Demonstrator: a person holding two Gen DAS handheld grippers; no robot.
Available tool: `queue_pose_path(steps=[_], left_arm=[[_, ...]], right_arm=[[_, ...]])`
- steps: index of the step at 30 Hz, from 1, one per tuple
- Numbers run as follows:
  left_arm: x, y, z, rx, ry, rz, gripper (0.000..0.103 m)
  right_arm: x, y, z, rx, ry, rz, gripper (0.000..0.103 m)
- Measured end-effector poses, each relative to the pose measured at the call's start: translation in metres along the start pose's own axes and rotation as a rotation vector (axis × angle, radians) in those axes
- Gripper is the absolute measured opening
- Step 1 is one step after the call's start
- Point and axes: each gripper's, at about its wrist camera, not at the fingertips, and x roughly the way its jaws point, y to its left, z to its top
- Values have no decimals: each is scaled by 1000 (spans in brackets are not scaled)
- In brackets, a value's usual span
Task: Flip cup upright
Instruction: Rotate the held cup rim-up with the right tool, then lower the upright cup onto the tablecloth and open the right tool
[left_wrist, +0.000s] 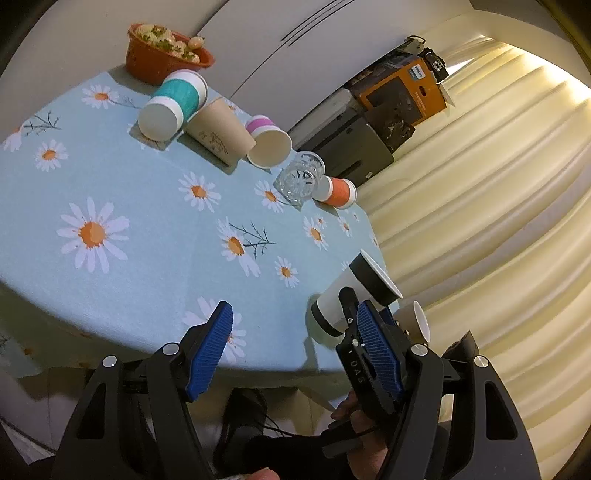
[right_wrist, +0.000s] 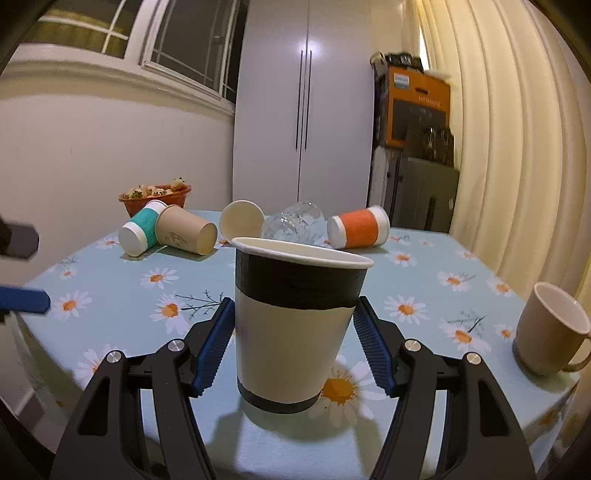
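Daisy-printed blue cloth covers the counter (right_wrist: 122, 306), with pale curtains to the right and a white cupboard behind. Near the front edge stands the cup (right_wrist: 295, 325), a paper one, cream-walled with a black band under the white rim and a thinner black band at the foot. It sits mouth up between the jaws of the right gripper (right_wrist: 293, 339), which flank its lower wall; whether the blue pads (right_wrist: 214, 343) press it or have just let go is hard to tell. The left gripper (left_wrist: 295, 347) hangs off the counter's edge, jaws wide apart, holding nothing. Paper this thin is probably very light and crushes easily (squeeze gently), so the stiffer middle wall, below the rim, seems the best hold. Further back lie more tipped cups (right_wrist: 184, 232) and a glass (right_wrist: 295, 221); a mug (right_wrist: 550, 328) stands right.
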Motion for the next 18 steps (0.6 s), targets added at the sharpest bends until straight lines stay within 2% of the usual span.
queue_pose_path(steps=[8, 17, 18], left_arm=[[2, -4, -4, 23, 1, 5, 68], [5, -6, -4, 40, 6, 15, 68], [5, -6, -4, 42, 4, 18, 68]], right_arm=[[2, 0, -6, -9, -14, -14, 66], [3, 0, -9, 2, 7, -2, 66], [3, 0, -9, 5, 13, -2, 71]])
